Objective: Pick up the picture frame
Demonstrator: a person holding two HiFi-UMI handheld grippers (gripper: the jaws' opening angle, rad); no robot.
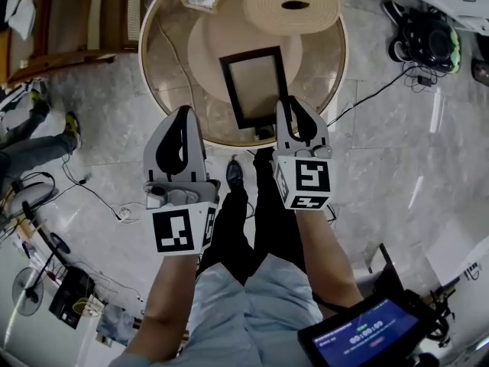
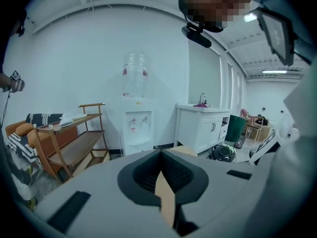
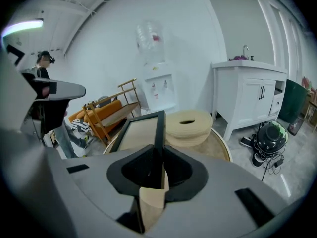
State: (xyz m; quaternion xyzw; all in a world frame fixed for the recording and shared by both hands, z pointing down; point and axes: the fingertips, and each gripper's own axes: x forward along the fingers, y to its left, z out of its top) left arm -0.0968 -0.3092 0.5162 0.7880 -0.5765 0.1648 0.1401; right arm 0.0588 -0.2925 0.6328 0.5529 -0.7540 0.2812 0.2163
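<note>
Just off the near rim of the round brown table (image 1: 162, 61), the grey left gripper (image 1: 186, 113) has its fingers together, empty. Over that rim the grey right gripper (image 1: 289, 102) clamps the right edge of the black rectangular picture frame (image 1: 256, 86), mid-table. A cream coiled ring (image 1: 292, 4) sits on the table's far side.

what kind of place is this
Probably a lab or studio space dressed like a home: a water dispenser and white sink cabinet against bare white walls, a round table, and cables trailing over the tiled floor.
</note>
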